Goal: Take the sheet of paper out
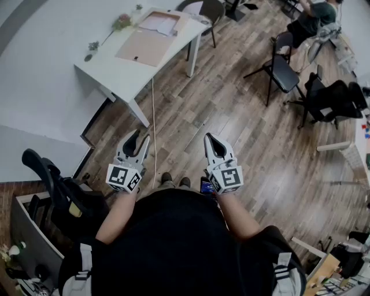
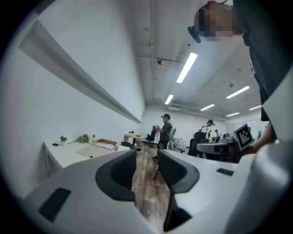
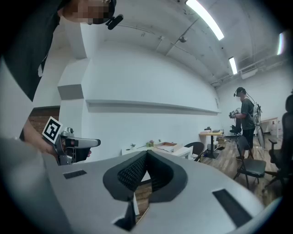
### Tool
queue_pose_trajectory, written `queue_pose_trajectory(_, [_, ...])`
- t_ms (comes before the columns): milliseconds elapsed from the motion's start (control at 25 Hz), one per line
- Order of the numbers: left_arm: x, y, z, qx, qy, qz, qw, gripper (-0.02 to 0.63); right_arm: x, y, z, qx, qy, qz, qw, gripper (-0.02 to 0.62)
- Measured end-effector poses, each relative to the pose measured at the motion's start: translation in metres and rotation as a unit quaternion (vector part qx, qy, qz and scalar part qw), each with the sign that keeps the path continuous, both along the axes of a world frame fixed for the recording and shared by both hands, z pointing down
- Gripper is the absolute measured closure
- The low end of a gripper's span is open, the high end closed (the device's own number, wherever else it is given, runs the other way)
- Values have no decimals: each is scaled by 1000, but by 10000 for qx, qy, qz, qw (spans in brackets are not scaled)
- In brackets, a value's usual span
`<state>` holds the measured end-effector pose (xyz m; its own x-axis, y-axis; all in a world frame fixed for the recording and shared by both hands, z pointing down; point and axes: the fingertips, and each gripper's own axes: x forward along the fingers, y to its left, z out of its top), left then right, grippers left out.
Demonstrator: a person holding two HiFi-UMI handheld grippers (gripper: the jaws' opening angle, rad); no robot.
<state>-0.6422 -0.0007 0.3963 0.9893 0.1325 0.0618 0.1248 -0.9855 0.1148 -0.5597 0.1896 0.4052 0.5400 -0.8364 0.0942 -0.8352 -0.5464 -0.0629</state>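
At the far end of the white table (image 1: pixel 113 72), near the corner beside a dark chair (image 1: pixel 211 10), an open cardboard box (image 1: pixel 163 23) holds what looks like the pale sheet of paper (image 1: pixel 157 24). A flat brown board (image 1: pixel 143 47) lies just beside it toward the table's middle, and a sprig of flowers (image 1: pixel 121 22) rests along the wall-side edge. The person stands on the wooden floor (image 1: pixel 243 133), well apart from the table, with both tools held level in front of the body. The left gripper (image 1: pixel 141 137) has its jaws spread, with only floor showing between them. The right gripper (image 1: pixel 209 139) has its jaw tips drawn together on nothing. Neither is near the box. As I judge it, the task has not begun: the sheet lies in the box untouched. Everything is left to do: walk to the table's far end, reach into the box, pinch the sheet by an edge and lift it clear.
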Motion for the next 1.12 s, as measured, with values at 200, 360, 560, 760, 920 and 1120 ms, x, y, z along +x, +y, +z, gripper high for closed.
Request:
queue_pose_trajectory(200, [-8, 23, -8, 54, 54, 65, 9999, 474, -11, 17, -4, 71, 26, 22, 10000, 584])
queue_pose_trajectory(360, [-13, 32, -13, 50, 71, 129, 9999, 474, -16, 24, -7, 310, -79, -94, 9994, 584])
queue_pose_trajectory(560, [-16, 40, -20, 2, 133, 65, 9999, 474, -14, 38, 2, -47, -126, -221, 9997, 583])
queue_pose_trajectory(760, [-13, 49, -17, 76, 78, 72, 9999, 474, -12, 51, -4, 65, -17, -156, 9999, 584])
queue_pose_trajectory(920, [-8, 67, -12, 138, 34, 145, 9998, 474, -12, 60, 3, 90, -123, -145, 9998, 583])
queue_pose_trajectory(1120, [-6, 81, -13, 226, 43, 163, 9996, 474, -6, 75, 3, 151, -216, -63, 9996, 583])
